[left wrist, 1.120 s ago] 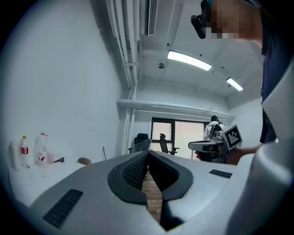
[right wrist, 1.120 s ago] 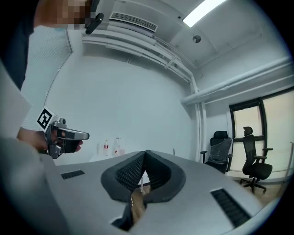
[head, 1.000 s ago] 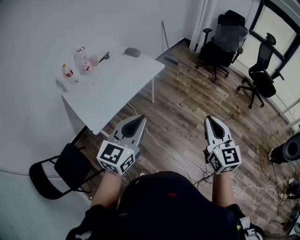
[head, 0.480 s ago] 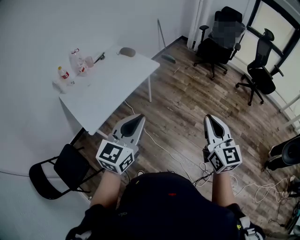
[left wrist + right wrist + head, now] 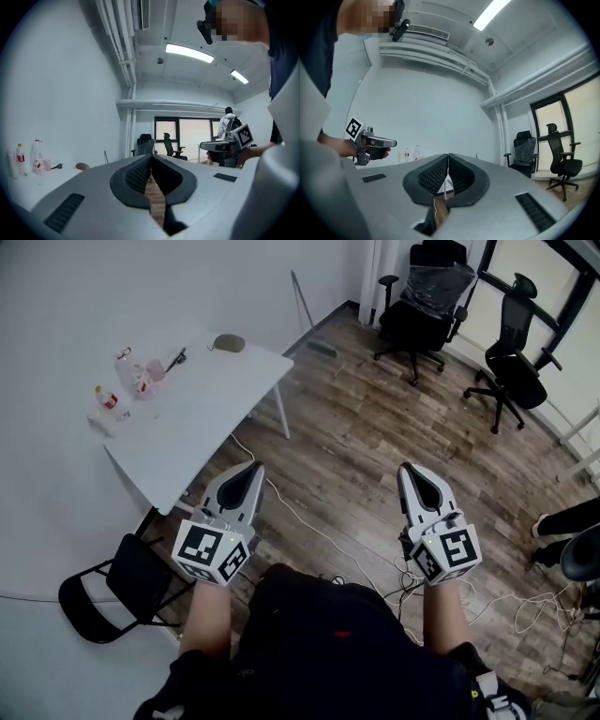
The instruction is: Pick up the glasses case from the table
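- Both tongs are pinched together with nothing between them. The left gripper [image 5: 251, 471] and right gripper [image 5: 411, 472] are held level, side by side in front of the person's body.
- The glasses case [image 5: 228, 342], a small grey-brown oval, lies at the far end of the white table [image 5: 216, 409]. It sits apart from the bottles [image 5: 105, 401] gathered on the wall side.
- Over the last second the table and case have slid leftward in the head view. More of the office chairs [image 5: 511, 381] now shows at the right. The grippers have travelled with the person, and their jaws have not changed.
- This looks like the walk-up stage: the case is well apart from both grippers and untouched.
- In the left gripper view the case [image 5: 82, 166] sits left of the jaw line. A turn toward the table and opened jaws are likely needed before any grasp.
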A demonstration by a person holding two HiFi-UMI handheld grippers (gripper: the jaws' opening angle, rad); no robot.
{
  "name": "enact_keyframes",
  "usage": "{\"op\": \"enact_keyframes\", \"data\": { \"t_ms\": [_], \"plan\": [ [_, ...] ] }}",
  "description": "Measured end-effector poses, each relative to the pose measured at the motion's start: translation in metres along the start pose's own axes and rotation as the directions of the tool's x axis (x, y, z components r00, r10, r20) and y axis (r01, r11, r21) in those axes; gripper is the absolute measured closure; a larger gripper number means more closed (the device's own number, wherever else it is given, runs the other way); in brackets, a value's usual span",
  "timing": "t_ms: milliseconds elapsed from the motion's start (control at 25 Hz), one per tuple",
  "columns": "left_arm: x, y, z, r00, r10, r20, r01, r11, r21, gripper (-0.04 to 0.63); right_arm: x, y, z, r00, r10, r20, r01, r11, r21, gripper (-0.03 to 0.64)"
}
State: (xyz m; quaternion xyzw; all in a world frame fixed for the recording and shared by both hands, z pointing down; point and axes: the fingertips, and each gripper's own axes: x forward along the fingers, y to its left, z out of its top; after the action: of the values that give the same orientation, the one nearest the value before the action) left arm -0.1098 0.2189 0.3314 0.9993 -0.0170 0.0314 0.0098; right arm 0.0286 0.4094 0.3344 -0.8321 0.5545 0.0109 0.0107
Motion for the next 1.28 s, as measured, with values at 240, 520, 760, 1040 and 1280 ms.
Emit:
{"op": "enact_keyframes", "data": {
  "t_ms": [240,520,760,1040,1280],
  "plan": [
    [0.022,-0.005,-0.009,0.999,-0.026,-0.027,0.026,1.0,0.001,0.572,0.005,-0.018,-0.02,1.0,-0.009,-0.026,0.011,0.998,0.061,0.594],
    [0.079,0.033,-0.021,0.998,-0.048,-0.028,0.047,0.998,-0.043,0.572,0.042,-0.038,-0.031,0.997,0.002,-0.077,0.0,1.0,0.026,0.594],
    [0.132,0.092,-0.021,0.999,-0.048,-0.025,0.047,0.998,-0.049,0.572,0.105,-0.07,-0.06,0.99,-0.03,-0.139,0.042,0.996,0.083,0.595],
    [0.158,0.197,-0.024,0.999,0.016,-0.032,-0.017,0.999,-0.033,0.572,0.219,-0.056,-0.064,0.985,0.003,-0.173,0.007,0.998,0.061,0.595],
    [0.169,0.274,-0.036,0.998,0.038,-0.043,-0.043,0.993,-0.112,0.572,0.312,-0.042,-0.077,0.979,0.046,-0.198,-0.039,0.998,0.04,0.595]
  ]
}}
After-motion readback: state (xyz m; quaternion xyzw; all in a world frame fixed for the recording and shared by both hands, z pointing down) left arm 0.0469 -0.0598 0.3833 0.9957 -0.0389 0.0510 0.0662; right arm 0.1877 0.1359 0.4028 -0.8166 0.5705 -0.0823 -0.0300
